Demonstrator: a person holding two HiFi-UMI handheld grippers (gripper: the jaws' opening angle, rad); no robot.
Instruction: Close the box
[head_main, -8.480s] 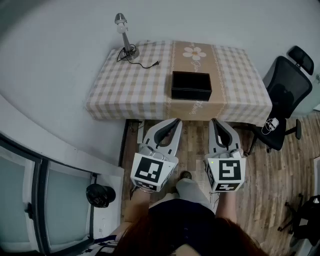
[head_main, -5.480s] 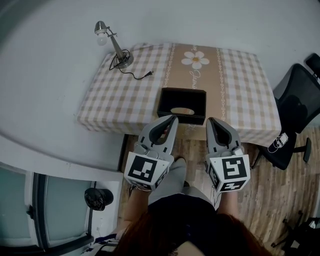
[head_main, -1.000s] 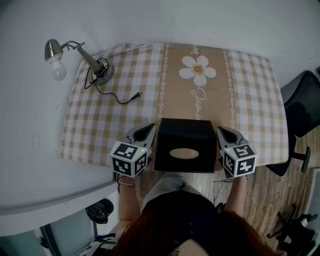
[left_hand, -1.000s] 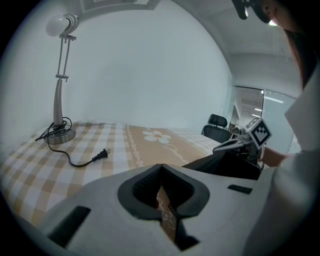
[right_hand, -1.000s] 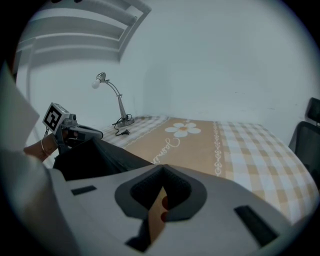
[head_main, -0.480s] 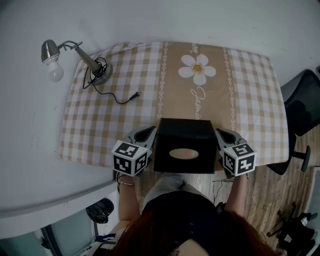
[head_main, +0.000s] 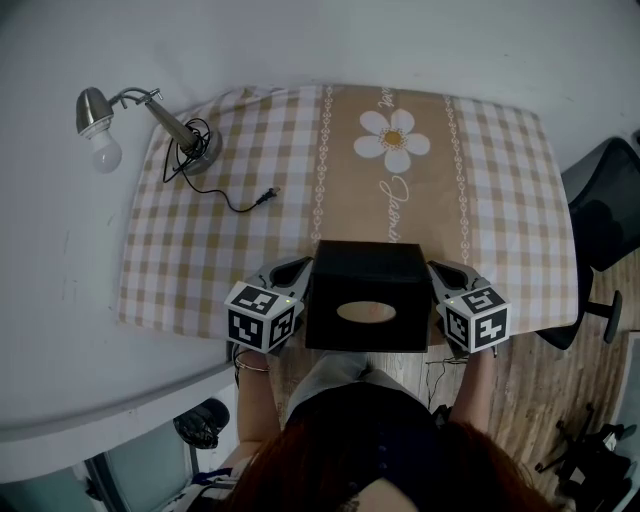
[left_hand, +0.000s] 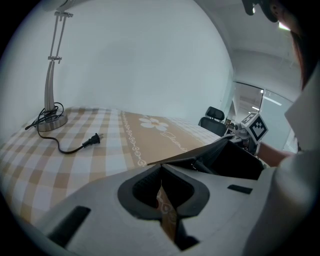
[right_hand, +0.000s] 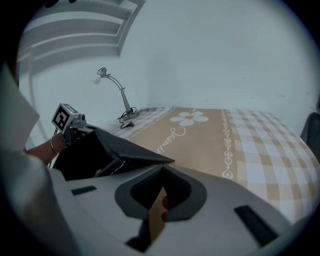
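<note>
head view: a black box (head_main: 367, 296) sits at the near edge of the table (head_main: 500, 180), on the tan runner with the daisy (head_main: 393, 140). its long axis runs left to right along that edge, and an oval opening (head_main: 366, 312) on its top faces up. the left gripper (head_main: 288, 268) lies just beside the box's left end and the right gripper (head_main: 446, 268) just beside its right end, both pointing away from the person. a lamp (head_main: 150, 118) stands at the far left corner, its cord (head_main: 240, 203) loose on the checked cloth. a chair (head_main: 603, 215) stands to the right of the table.

left gripper view: the jaws are together with only a thin slit between them, and nothing is held there. the box lies to the right, a dark flap reaching toward the jaw tips; whether it touches them is hard to tell.

right gripper view: the jaws are likewise pressed together and empty. the box lies to the left, its dark inside showing at this end, and a flap points toward the tips.
</note>
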